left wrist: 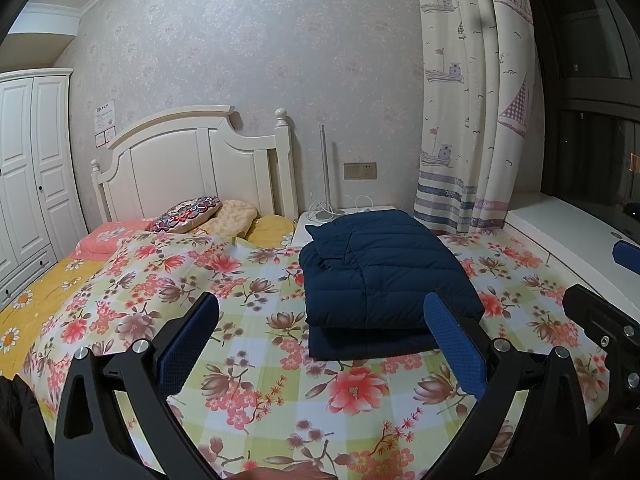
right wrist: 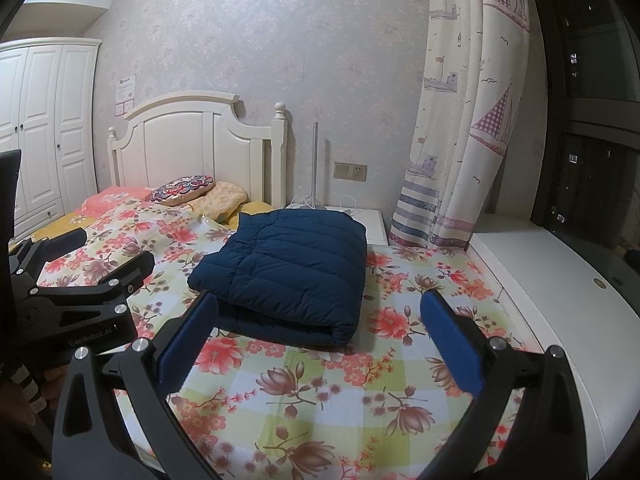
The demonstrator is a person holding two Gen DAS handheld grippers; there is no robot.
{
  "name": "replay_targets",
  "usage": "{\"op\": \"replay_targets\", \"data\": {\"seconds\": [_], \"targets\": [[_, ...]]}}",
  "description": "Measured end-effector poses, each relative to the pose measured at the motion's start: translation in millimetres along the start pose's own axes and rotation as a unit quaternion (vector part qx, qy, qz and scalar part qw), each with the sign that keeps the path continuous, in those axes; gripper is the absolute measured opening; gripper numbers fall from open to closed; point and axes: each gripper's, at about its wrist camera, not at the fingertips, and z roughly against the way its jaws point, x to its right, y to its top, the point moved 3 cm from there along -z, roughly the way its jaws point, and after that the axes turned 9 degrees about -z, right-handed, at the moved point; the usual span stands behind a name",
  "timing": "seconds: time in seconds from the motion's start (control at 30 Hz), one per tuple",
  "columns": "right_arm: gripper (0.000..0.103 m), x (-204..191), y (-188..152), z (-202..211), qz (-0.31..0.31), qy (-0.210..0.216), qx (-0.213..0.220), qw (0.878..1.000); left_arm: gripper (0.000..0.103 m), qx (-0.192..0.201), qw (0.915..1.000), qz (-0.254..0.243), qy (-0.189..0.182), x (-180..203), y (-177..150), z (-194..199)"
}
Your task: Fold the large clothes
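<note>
A dark blue quilted jacket (left wrist: 380, 272) lies folded into a thick rectangle on the floral bedspread (left wrist: 248, 360). It also shows in the right wrist view (right wrist: 292, 268). My left gripper (left wrist: 320, 320) is open and empty, held above the bedspread just short of the jacket's near edge. My right gripper (right wrist: 316, 316) is open and empty, also just short of the jacket. The left gripper's body (right wrist: 80, 296) shows at the left of the right wrist view. Part of the right gripper (left wrist: 604, 328) shows at the right of the left wrist view.
A white headboard (left wrist: 192, 164) with pillows (left wrist: 188, 216) stands at the back left. A white nightstand (right wrist: 368, 224) sits behind the jacket. A boat-print curtain (left wrist: 468, 120) hangs at the right over a white window ledge (right wrist: 552, 300). A white wardrobe (left wrist: 28, 176) stands at the left.
</note>
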Motion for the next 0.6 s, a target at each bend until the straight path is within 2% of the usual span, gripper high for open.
{"op": "replay_targets", "data": {"seconds": [0.6], "targets": [[0.101,1.1,-2.6,-2.9,0.005,0.008,-0.005,1.0,0.099,0.0,1.0,0.0,0.002,-1.4,-1.8,-0.2]]}}
